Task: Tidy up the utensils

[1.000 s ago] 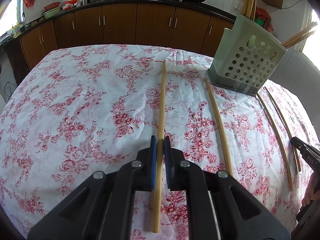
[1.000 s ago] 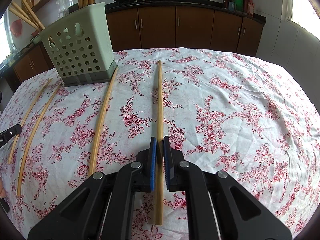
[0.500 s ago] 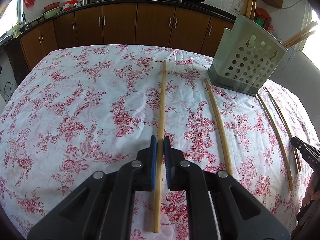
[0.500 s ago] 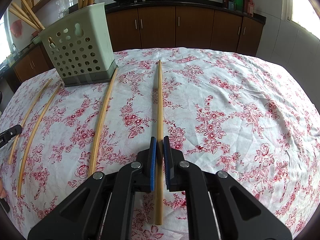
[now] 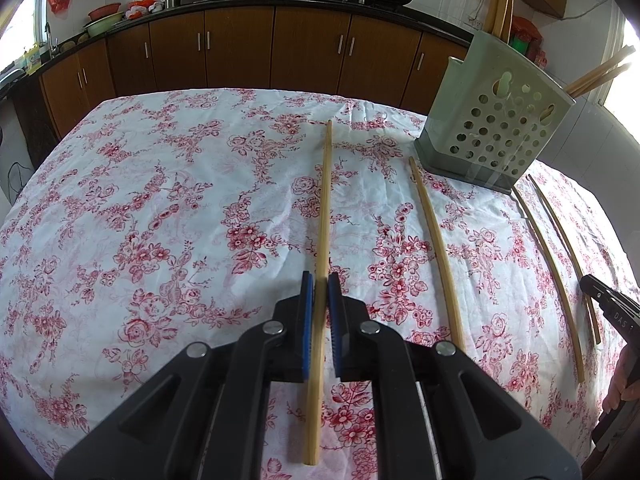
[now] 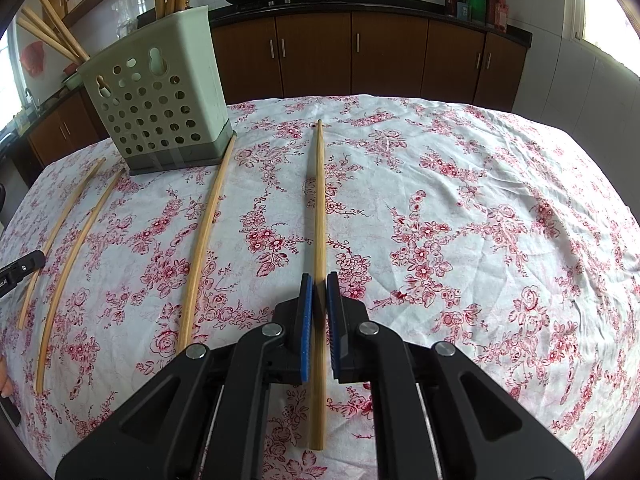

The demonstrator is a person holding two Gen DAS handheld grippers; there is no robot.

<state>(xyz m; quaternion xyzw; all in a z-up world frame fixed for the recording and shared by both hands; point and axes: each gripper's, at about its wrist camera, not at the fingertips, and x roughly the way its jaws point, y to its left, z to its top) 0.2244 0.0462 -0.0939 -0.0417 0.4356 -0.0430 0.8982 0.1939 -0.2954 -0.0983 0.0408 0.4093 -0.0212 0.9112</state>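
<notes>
No change to call across this last second. The left gripper (image 5: 320,280) is still clamped with its blue pads on the long pale bamboo chopstick (image 5: 324,208) on the red-flowered white tablecloth (image 5: 160,220), same spot, same angle. The right gripper (image 6: 319,280) likewise stays closed on its own long bamboo chopstick (image 6: 319,200), not a twitch. The loose bamboo chopsticks (image 6: 204,236) lie exactly where they were beside the pale green perforated plastic utensil holder (image 6: 160,104), and it hasn't shifted either. Both hands are holding steady; nothing has moved, come or gone.
</notes>
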